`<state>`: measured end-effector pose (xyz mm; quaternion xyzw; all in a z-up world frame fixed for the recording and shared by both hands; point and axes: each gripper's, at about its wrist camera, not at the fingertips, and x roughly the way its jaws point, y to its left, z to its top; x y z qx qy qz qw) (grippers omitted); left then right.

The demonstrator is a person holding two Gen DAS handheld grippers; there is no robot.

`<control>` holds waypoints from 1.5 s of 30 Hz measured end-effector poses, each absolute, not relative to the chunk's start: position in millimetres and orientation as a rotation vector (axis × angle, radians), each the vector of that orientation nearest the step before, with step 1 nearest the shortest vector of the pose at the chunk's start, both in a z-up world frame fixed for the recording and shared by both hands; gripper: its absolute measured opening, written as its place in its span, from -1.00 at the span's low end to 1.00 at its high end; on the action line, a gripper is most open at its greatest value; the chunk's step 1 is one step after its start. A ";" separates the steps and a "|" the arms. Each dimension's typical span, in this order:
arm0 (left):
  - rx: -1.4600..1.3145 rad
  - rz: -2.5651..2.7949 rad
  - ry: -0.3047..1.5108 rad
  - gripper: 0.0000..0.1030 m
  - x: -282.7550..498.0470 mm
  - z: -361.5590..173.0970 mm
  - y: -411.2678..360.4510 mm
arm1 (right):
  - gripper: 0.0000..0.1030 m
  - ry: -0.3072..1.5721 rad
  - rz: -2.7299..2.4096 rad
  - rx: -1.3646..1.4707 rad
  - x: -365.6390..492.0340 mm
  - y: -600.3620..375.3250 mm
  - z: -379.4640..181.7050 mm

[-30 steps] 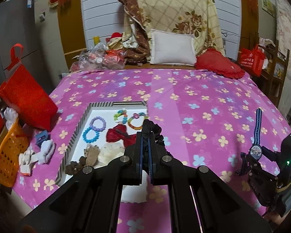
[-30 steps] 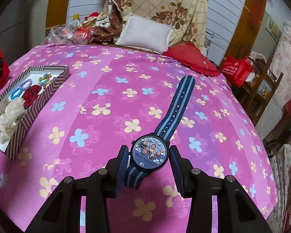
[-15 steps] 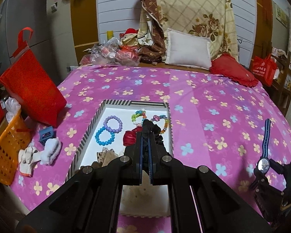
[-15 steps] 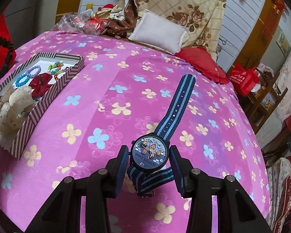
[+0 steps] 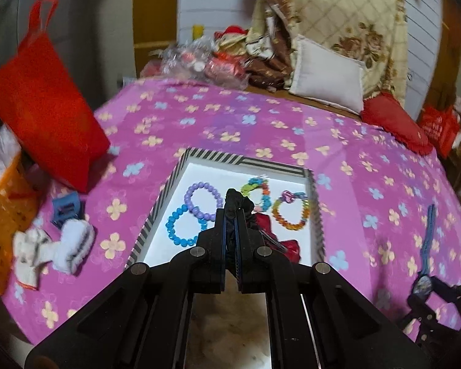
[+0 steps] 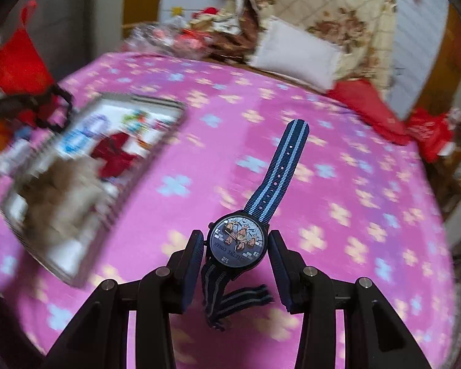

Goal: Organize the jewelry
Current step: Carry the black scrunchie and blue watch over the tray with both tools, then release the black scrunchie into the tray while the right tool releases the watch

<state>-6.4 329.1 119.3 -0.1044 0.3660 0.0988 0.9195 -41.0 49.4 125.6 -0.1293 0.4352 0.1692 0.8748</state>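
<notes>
My left gripper (image 5: 230,212) is shut on a black scrunchie (image 5: 237,198) and hangs over the striped box (image 5: 242,160) with a white floor. In the box lie a purple bead bracelet (image 5: 202,200), a blue one (image 5: 181,228), two multicoloured ones (image 5: 292,212), a red bow (image 5: 281,233) and something beige and fluffy (image 5: 230,323). My right gripper (image 6: 236,240) is shut on the case of a watch (image 6: 239,244) with a blue striped strap, above the pink bedspread to the right of the box (image 6: 156,150). The strap's short end dangles below.
A red bag (image 5: 43,98) and an orange basket (image 5: 3,215) stand at the bed's left edge. A blue hair claw (image 5: 66,207) and white fluffy pieces (image 5: 55,246) lie left of the box. Pillows (image 5: 329,77) and a red cushion (image 5: 396,123) sit at the head.
The left gripper has moved left and lower, so it now hangs over the box. The right gripper has carried the watch leftward toward the box, and the strap's short end has dropped down.
</notes>
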 end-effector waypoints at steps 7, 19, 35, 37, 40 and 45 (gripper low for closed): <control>-0.386 0.142 0.806 -0.94 14.5 100.8 372.5 | -0.20 0.899 0.495 -0.197 9.8 120.6 134.0; -0.501 0.083 0.889 -0.94 55.7 62.0 395.3 | -0.19 1.069 0.593 -0.075 116.3 214.0 100.1; -0.434 0.170 0.969 -0.94 40.3 47.5 394.2 | -0.19 1.182 0.699 -0.131 141.4 283.1 54.8; -0.430 0.181 0.963 -0.94 38.8 48.4 395.5 | -0.19 1.184 0.703 -0.146 139.7 286.9 53.1; -0.414 0.199 0.950 -0.94 36.3 51.2 395.8 | -0.19 1.192 0.696 -0.128 140.3 283.7 51.9; -0.398 0.219 0.936 -0.94 30.7 56.4 398.5 | -0.19 1.209 0.734 -0.121 133.5 280.9 49.3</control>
